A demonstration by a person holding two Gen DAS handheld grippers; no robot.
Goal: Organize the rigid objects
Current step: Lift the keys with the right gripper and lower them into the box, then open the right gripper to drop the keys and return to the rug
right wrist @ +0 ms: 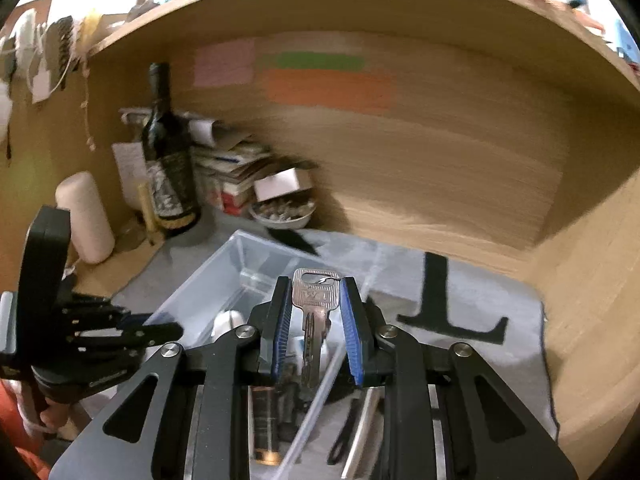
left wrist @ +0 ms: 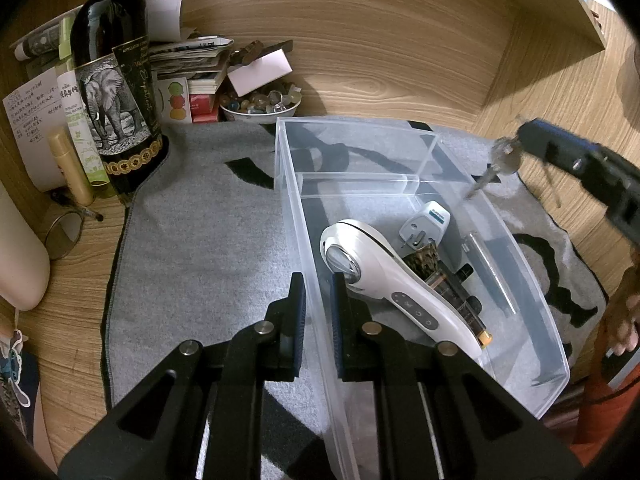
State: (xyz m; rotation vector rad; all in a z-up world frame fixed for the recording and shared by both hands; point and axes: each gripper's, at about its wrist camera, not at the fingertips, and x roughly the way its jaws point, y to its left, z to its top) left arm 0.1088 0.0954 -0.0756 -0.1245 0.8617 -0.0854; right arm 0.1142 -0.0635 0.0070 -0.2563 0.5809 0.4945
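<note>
A clear plastic bin (left wrist: 296,216) stands on a grey mat (left wrist: 200,240). It holds a white handheld device (left wrist: 384,280), a white plug adapter (left wrist: 426,224), a battery and a metal rod. My left gripper (left wrist: 318,280) is shut on the bin's left wall. My right gripper (right wrist: 314,284) is shut on silver keys (right wrist: 314,300) and holds them above the bin (right wrist: 224,276). From the left wrist view the keys (left wrist: 502,160) hang over the bin's right rim.
A dark wine bottle (left wrist: 116,92), tubes, a stack of papers and a bowl of stones (left wrist: 260,104) crowd the back left corner. A glass lies at the left (left wrist: 62,232). Wooden walls enclose the desk at the back and right.
</note>
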